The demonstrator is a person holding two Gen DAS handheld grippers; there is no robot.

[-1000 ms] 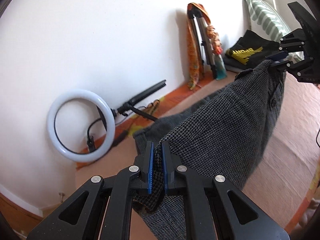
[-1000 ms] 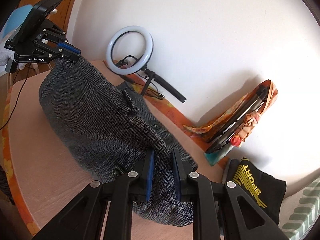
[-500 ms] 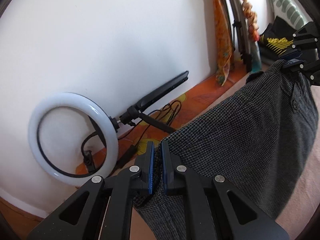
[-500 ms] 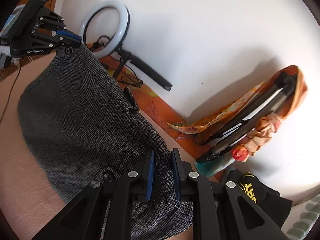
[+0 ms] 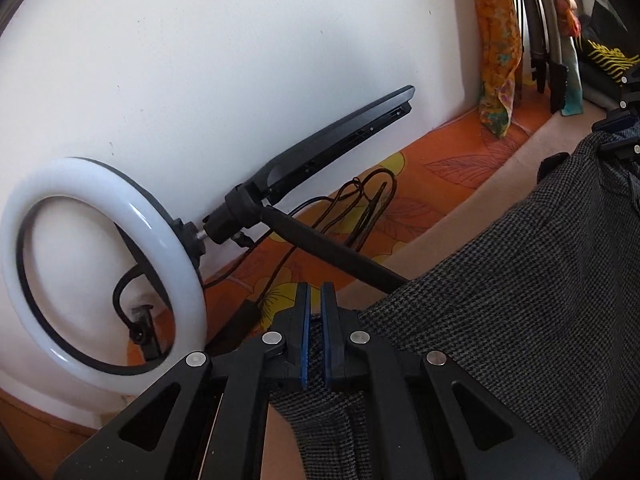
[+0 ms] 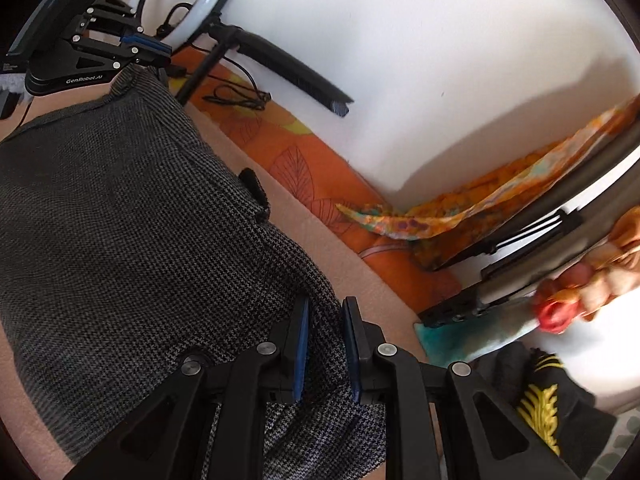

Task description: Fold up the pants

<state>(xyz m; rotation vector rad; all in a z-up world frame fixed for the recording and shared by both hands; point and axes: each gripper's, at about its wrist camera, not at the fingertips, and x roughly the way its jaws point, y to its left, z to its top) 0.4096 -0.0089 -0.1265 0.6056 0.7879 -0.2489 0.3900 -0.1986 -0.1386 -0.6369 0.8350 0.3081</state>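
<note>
The grey houndstooth pants (image 5: 520, 300) hang stretched between my two grippers, low over the beige surface (image 6: 336, 248) near the wall. My left gripper (image 5: 315, 300) is shut on one end of the pants' top edge. My right gripper (image 6: 325, 312) is shut on the other end of that edge, with cloth bunched between its blue pads. The pants fill the left half of the right wrist view (image 6: 120, 240). The left gripper (image 6: 152, 50) shows at the top left of that view. The right gripper (image 5: 618, 128) shows at the right edge of the left wrist view.
A white ring light (image 5: 100, 268) on a black stand (image 5: 320, 160) lies against the white wall, with black cables (image 5: 352, 212) on an orange floral sheet (image 5: 440, 160). A folded frame draped in orange cloth (image 6: 480, 208) leans on the wall. A black garment with yellow print (image 6: 540, 400) lies at right.
Both grippers have carried the pants toward the wall and lower; the ring light, stand and orange sheet now loom much closer. Both grips have stayed shut on the cloth.
</note>
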